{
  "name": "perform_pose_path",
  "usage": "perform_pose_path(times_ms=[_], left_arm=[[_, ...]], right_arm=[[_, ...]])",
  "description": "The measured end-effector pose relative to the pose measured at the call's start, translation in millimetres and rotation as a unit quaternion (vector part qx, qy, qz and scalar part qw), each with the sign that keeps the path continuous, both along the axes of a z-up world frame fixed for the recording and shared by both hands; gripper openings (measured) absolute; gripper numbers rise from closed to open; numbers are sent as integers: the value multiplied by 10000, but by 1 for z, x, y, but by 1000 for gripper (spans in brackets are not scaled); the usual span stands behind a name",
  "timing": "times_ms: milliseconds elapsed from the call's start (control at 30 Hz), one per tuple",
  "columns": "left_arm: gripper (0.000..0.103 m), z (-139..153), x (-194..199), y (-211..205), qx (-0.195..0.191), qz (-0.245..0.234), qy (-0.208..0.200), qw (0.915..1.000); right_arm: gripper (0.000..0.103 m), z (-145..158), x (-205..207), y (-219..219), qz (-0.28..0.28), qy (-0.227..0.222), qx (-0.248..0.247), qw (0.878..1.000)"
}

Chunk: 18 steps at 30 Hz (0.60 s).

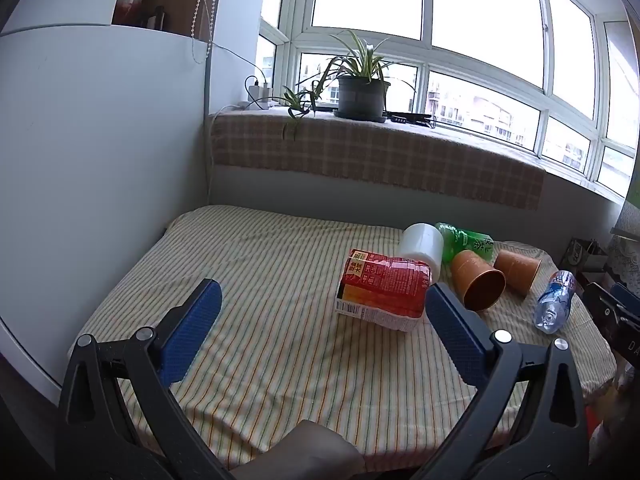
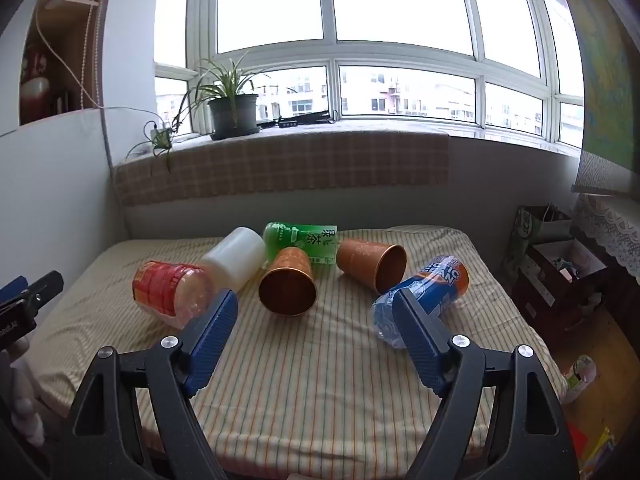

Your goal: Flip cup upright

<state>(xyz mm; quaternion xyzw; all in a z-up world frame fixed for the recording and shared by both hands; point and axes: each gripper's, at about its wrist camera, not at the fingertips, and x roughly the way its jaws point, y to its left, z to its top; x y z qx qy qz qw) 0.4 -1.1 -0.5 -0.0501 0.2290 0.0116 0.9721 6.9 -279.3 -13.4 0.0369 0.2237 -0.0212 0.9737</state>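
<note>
Two orange paper cups lie on their sides on the striped tablecloth. The nearer cup [image 2: 289, 281] [image 1: 478, 282] has its mouth turned toward me. The second cup [image 2: 372, 263] [image 1: 517, 270] lies to its right, mouth facing right-front. My right gripper [image 2: 314, 312] is open and empty, a short way in front of the nearer cup. My left gripper [image 1: 324, 304] is open and empty over the left part of the table, well left of both cups. The left gripper's tip also shows at the left edge of the right wrist view [image 2: 28, 300].
A red-labelled container [image 2: 172, 292] [image 1: 382, 292], a white cylinder [image 2: 236, 260] [image 1: 422, 246], a green tea bottle [image 2: 304, 238] [image 1: 466, 240] and a blue-labelled bottle [image 2: 424, 292] [image 1: 556, 300] lie around the cups. A wall and window sill with a potted plant [image 2: 232, 108] stand behind. Boxes [image 2: 560, 264] sit right of the table.
</note>
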Motion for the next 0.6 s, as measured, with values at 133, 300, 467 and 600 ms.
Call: perform_pose_path(times_ms=[133, 300, 467, 600], left_arm=[[103, -1, -1, 1, 5, -8, -24, 10000], [103, -2, -4, 2, 37, -21, -32, 10000], [103, 1, 1, -3, 69, -56, 7, 10000], [103, 2, 2, -5, 88, -81, 3, 9999]], right_arm=[[79, 1, 0, 2, 3, -24, -36, 10000], [79, 1, 0, 1, 13, -15, -2, 10000], [79, 3, -1, -3, 41, -1, 27, 10000], [79, 1, 0, 0, 13, -6, -24, 10000]])
